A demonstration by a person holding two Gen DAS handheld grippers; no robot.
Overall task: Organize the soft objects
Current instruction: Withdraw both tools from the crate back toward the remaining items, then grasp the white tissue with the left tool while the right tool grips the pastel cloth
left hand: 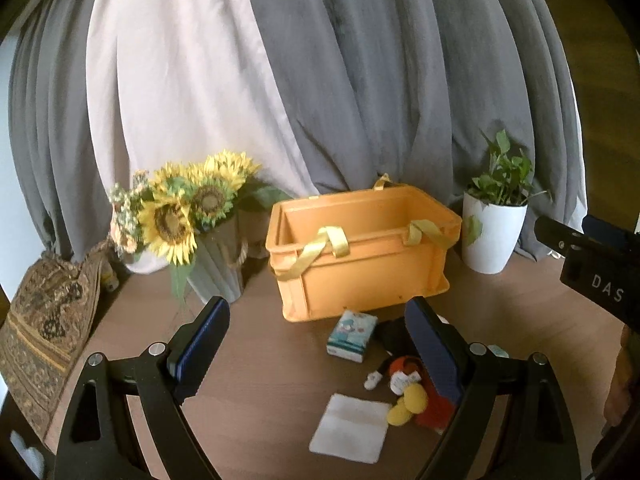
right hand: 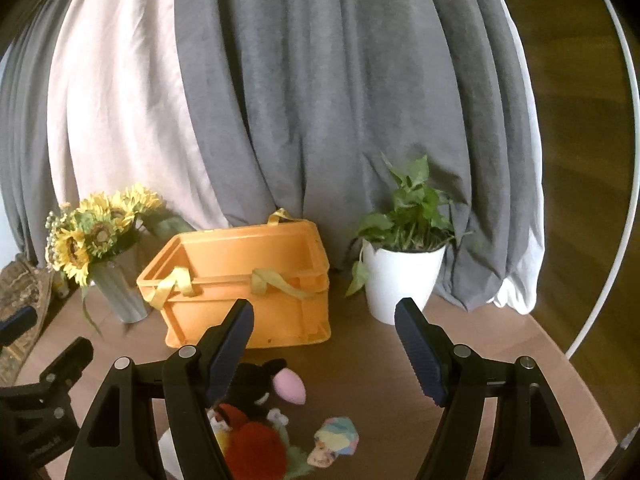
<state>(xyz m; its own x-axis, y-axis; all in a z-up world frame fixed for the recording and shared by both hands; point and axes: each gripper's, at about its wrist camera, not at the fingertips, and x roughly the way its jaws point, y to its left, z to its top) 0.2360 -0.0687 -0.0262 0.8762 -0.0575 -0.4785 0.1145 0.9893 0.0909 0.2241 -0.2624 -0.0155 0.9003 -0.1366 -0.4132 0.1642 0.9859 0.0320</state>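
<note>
Left wrist view: left hand-held gripper spread wide, blue-padded fingers apart and gripping nothing, hovering above the round brown wooden bench. Between and below the fingers, a small teal-and-white printed tissue packet, a flat white square cloth, and a black, red and yellow plush mouse toy partly hidden behind the right finger. Just beyond the packet, an open orange plastic crate with yellow ribbon handles, interior bare as far as visible. Left of the crate, a ribbed grey vase of artificial sunflowers; right of it, a white pot with a leafy green plant. At the far left edge, a brown patterned fabric cushion. Behind everything, grey and pale pink draped curtains. At the right edge, the black body of the other tool.

Right wrist view: right hand-held gripper likewise spread wide, pinching nothing, above the bench. Beneath its left finger, the plush toy with a pink oval piece showing, partly blocked by that finger. Near it, a small pastel multicoloured soft item lying on the bench. Crate straight ahead, potted plant to its right, sunflowers to its left.
</note>
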